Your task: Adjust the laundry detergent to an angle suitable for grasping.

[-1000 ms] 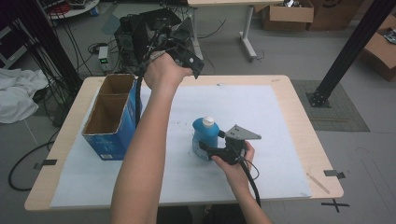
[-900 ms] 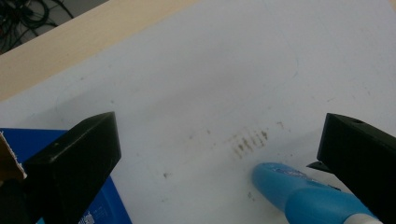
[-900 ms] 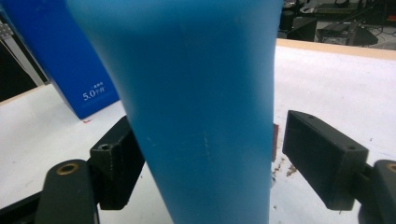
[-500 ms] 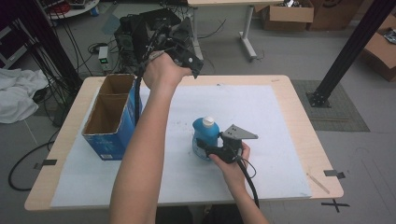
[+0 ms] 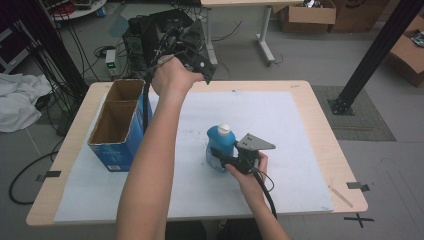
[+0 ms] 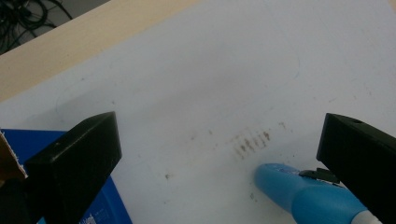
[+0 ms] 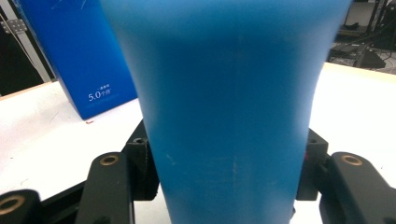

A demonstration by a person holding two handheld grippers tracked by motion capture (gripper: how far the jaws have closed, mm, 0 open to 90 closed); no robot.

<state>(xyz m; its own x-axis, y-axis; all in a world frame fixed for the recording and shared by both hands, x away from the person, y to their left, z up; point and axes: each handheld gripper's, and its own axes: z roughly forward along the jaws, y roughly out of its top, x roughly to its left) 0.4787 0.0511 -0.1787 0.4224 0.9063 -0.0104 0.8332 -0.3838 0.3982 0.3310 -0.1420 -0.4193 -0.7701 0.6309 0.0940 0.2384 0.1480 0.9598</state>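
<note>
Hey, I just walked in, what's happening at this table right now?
A person is working with a handheld gripper in each hand. The right gripper has its jaws closed around a blue bottle with a white cap, standing upright on the white sheet. The left gripper is held up high over the far edge of the table, jaws wide open and empty. A blue cardboard box, open on top, stands at the left.

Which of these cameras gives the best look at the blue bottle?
The high view: the whole blue bottle stands upright with its white cap, gripped by the right gripper. The right gripper view has just its blurred body up close; the left gripper view catches its top end.
</note>
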